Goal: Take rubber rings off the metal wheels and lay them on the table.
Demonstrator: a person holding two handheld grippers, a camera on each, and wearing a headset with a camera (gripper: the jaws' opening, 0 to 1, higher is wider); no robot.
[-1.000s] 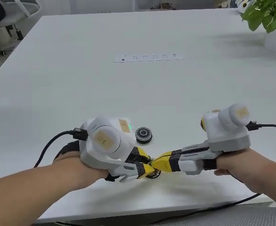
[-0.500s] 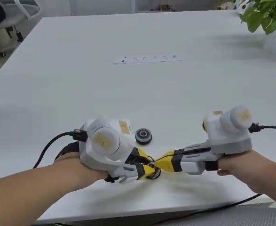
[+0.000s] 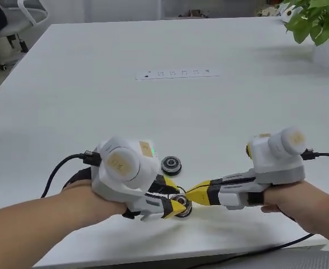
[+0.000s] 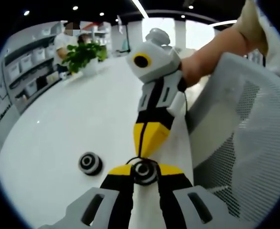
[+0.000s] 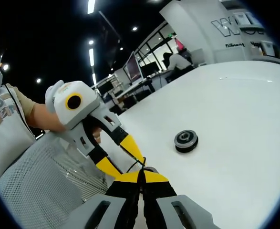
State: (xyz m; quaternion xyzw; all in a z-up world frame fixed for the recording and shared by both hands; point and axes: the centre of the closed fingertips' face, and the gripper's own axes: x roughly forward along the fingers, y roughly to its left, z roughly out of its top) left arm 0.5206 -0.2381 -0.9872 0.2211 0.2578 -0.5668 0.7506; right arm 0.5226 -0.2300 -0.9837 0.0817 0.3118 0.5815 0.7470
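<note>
Left gripper (image 4: 144,170): yellow-tipped jaws clamped on a small silver-and-black metal wheel (image 4: 145,172), one tip on each side of its rim. The wheel's round face and hub point back along the jaws at this gripper's camera, so its axle runs roughly lengthwise with the claw.

Right gripper (image 5: 140,178): jaws pressed together, no gap visible. Its tips sit just ahead of the left gripper's tips, nearly nose to nose with them and touching or almost touching the wheel's edge. In the head view the two claws meet tip to tip, left gripper (image 3: 178,206) and right gripper (image 3: 191,194), low over the near edge of the white table (image 3: 153,112).

Thin black rubber ring (image 5: 140,164): a fine dark strand runs from between the right gripper's closed tips toward the held wheel. It looks pinched there. How much of it is off the rim is too small to tell.

Second metal wheel (image 3: 171,165): lies flat on the table beyond the joined tips, apart from both claws, hub face up and axle upright. It sits left of the left gripper's jaws in its own view (image 4: 90,163) and right of the right gripper's in its own (image 5: 186,140).
</note>
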